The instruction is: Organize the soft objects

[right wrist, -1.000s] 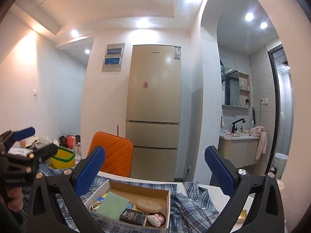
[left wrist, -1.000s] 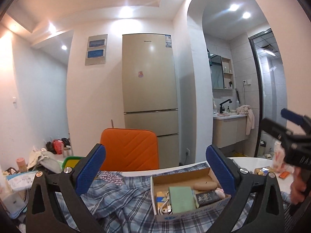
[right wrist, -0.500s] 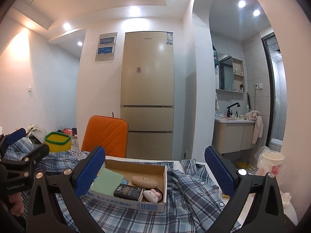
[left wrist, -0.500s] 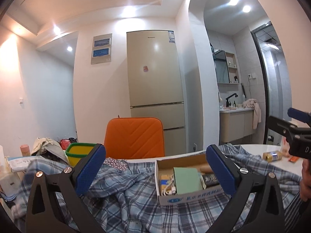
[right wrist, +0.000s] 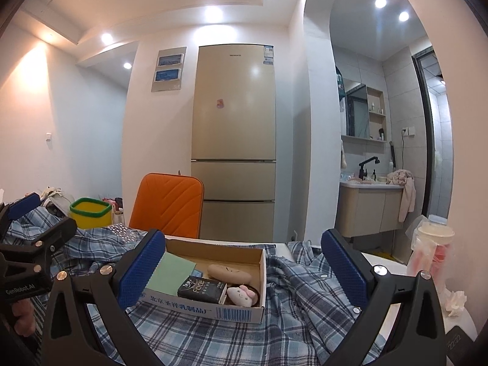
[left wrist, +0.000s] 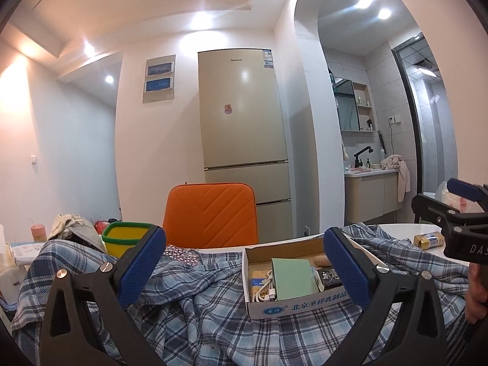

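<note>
1. A blue plaid shirt is seen spread in loose, rumpled folds over the white counter; it is not folded, so the main soft item is judged still untidied.
2. A cardboard box sits on top of the shirt, near the middle of both views. It holds a green card, a dark tissue pack, a tan plush, a small pink-and-white plush toy and, in the left wrist view, a white cable.
3. The left gripper hangs above the near part of the shirt with its 2 fingers spread wide and nothing between them; the box lies just beyond.
4. The right gripper is likewise held with its fingers spread and empty, framing the box and the shirt's right half.
5. Neither gripper is seen touching cloth or box.
6. Progress is judged early: the 2 plush items are already in the box, but the shirt is trapped beneath it and remains to be freed and folded.
7. An orange chair stands at the far edge, and a green-rimmed yellow basket sits at the far left.
8. A plastic cup stands at the right edge, well apart from the box.
</note>
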The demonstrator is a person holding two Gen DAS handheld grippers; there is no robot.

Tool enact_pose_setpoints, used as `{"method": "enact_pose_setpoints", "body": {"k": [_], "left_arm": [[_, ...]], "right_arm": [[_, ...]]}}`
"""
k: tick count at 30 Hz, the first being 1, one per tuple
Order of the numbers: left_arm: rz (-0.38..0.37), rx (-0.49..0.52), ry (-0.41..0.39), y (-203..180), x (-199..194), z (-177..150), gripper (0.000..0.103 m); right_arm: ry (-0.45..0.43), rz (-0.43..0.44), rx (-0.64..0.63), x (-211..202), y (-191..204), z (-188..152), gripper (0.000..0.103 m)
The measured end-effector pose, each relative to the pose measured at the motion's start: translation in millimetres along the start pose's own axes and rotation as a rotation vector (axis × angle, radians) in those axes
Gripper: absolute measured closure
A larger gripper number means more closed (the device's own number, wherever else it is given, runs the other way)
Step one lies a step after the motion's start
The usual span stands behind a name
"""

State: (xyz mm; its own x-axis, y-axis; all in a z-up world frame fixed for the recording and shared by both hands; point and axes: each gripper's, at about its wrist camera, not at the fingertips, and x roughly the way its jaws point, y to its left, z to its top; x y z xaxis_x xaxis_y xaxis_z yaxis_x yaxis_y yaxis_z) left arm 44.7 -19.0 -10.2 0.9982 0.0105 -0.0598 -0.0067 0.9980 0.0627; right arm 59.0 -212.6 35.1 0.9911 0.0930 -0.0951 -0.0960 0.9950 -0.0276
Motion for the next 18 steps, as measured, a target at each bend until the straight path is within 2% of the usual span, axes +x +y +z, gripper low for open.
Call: {"method": "enact_pose_setpoints", "body": {"k": [18], "left_arm": [[0.018,0.01,0.004,-2.5,-2.4,0.1,0.0]], "right_arm": [[0.017,-0.003,0.016,4.6,-4.8,-0.3,0.0]]}}
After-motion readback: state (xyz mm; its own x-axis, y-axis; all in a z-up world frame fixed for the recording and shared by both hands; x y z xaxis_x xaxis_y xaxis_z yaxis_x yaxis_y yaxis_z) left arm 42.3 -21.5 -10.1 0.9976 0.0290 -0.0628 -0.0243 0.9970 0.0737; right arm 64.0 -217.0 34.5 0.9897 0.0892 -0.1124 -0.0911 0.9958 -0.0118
